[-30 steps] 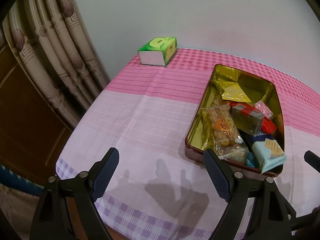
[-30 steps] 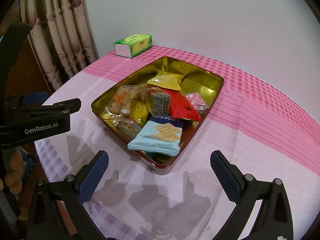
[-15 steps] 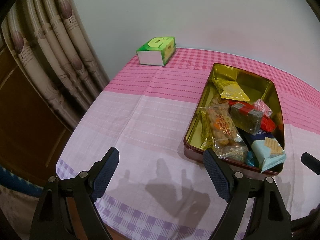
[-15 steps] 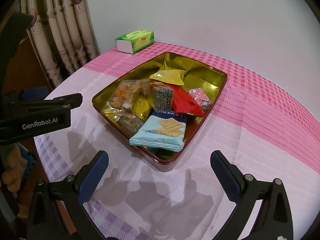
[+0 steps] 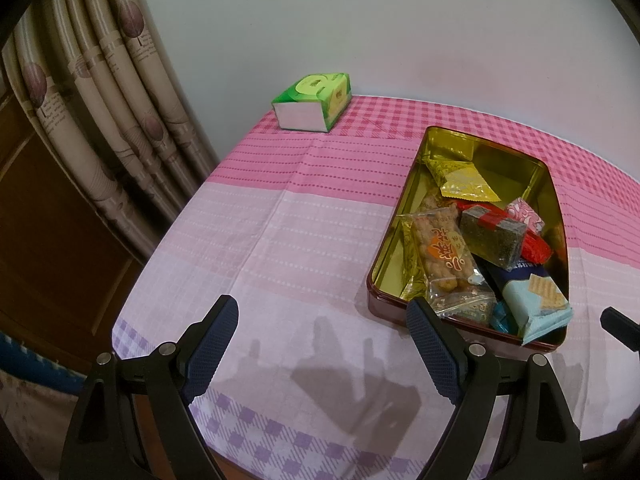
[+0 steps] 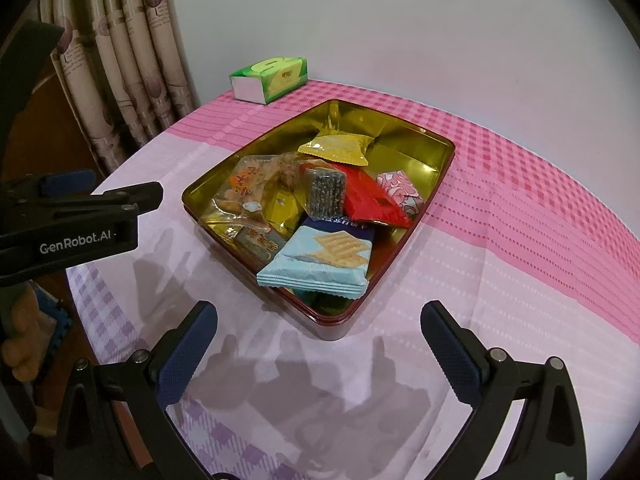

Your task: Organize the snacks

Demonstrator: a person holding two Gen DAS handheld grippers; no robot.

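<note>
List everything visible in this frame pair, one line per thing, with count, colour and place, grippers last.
tin: 1, gold inside, dark red outside, mid-table
wafer pack: 1, light blue, tin's near end
red packet: 1, red, tin's middle
dark bar: 1, dark speckled, on red packet
yellow packet: 1, yellow, far half
clear cracker bag: 1, clear with orange label, tin's left side
pink packet: 1, pink-white, right side
tissue box: 1, green, far edge
tablecloth: 1, pink, white, lilac
curtain: 1, beige, left
left gripper: open, empty
right gripper: open, empty

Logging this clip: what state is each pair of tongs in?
Left tongs: open, holding nothing.
Right tongs: open, holding nothing.
</note>
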